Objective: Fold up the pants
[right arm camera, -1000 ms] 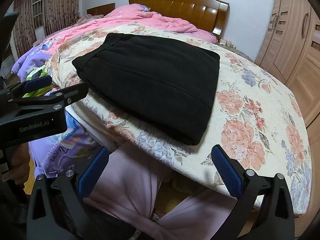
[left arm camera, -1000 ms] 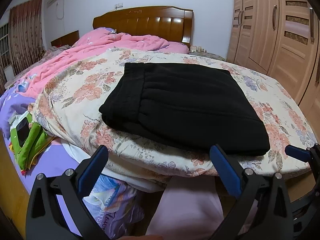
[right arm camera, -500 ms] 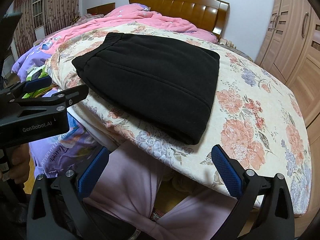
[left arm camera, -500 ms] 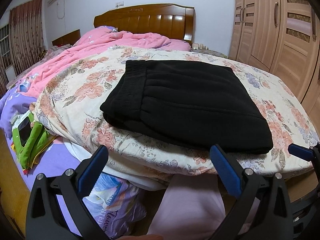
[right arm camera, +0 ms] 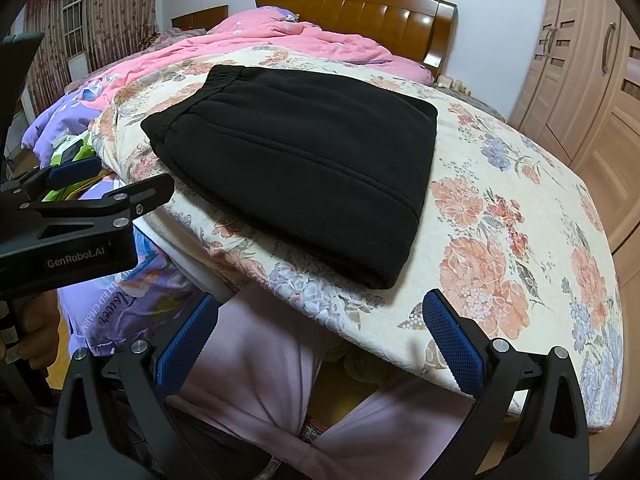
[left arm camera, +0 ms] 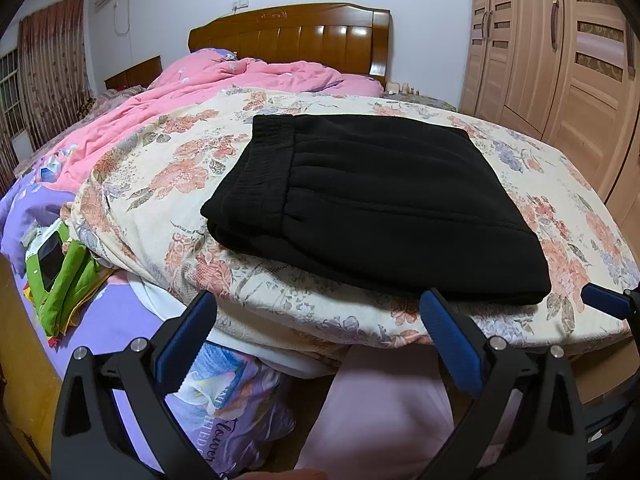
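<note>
Black pants (left arm camera: 372, 204) lie folded into a flat rectangle on the floral quilt (left arm camera: 168, 184), waistband toward the left. They also show in the right wrist view (right arm camera: 304, 168). My left gripper (left arm camera: 320, 340) is open and empty, held back from the near edge of the bed, below the pants. My right gripper (right arm camera: 320, 340) is open and empty, also back from the bed edge. The left gripper's body (right arm camera: 72, 224) shows at the left of the right wrist view.
A pink duvet (left arm camera: 224, 80) and wooden headboard (left arm camera: 296, 40) lie behind the pants. A wardrobe (left arm camera: 560, 60) stands at the right. Green items (left arm camera: 60, 264) and a purple sheet (left arm camera: 116, 320) lie at the left. The person's pink-clad legs (right arm camera: 256, 368) are below the grippers.
Both grippers stay open and empty. The left wrist view has shifted slightly, so the pants sit a little higher and nearer; the pants have not moved.
</note>
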`<state>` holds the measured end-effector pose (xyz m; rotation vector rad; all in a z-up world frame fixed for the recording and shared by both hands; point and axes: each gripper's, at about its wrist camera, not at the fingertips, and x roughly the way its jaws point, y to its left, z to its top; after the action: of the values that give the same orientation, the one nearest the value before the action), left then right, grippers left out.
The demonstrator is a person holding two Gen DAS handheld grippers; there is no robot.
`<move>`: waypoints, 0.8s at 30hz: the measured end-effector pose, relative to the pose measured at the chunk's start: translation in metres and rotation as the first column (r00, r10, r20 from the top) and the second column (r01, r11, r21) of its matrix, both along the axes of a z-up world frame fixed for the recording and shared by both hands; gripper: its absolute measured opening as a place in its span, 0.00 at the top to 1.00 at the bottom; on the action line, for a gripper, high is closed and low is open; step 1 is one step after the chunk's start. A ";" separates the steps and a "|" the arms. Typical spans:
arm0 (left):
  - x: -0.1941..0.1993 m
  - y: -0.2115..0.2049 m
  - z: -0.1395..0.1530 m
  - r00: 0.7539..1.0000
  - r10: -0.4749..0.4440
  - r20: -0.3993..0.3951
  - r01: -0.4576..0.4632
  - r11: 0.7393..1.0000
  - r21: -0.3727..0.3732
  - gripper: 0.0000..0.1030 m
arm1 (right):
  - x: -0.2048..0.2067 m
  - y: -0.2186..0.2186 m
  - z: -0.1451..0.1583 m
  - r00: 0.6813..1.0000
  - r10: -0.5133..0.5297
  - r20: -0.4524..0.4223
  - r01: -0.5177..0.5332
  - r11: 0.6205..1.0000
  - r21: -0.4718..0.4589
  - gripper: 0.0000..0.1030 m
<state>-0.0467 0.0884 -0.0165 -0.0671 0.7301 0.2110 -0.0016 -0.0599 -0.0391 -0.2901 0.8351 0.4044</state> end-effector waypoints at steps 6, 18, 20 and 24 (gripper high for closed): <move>0.000 0.000 0.000 1.000 0.001 -0.001 -0.001 1.000 0.002 0.01 | 0.000 -0.001 0.000 1.000 -0.002 -0.001 0.002 1.000 0.000 0.04; 0.000 0.000 -0.001 1.000 0.000 -0.004 0.000 1.000 0.004 0.01 | 0.000 -0.001 -0.002 1.000 -0.006 -0.007 0.006 1.000 0.000 0.04; 0.000 0.001 -0.001 1.000 -0.001 -0.005 0.001 1.000 0.004 0.01 | 0.000 -0.001 -0.003 1.000 -0.007 -0.009 0.007 1.000 0.001 0.04; 0.000 0.000 -0.001 1.000 -0.001 -0.004 0.001 1.000 0.006 0.01 | -0.001 -0.001 -0.005 1.000 -0.011 -0.013 0.011 1.000 0.003 0.04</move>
<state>-0.0463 0.0882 -0.0173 -0.0605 0.7337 0.2120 -0.0023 -0.0607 -0.0439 -0.2806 0.8488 0.3978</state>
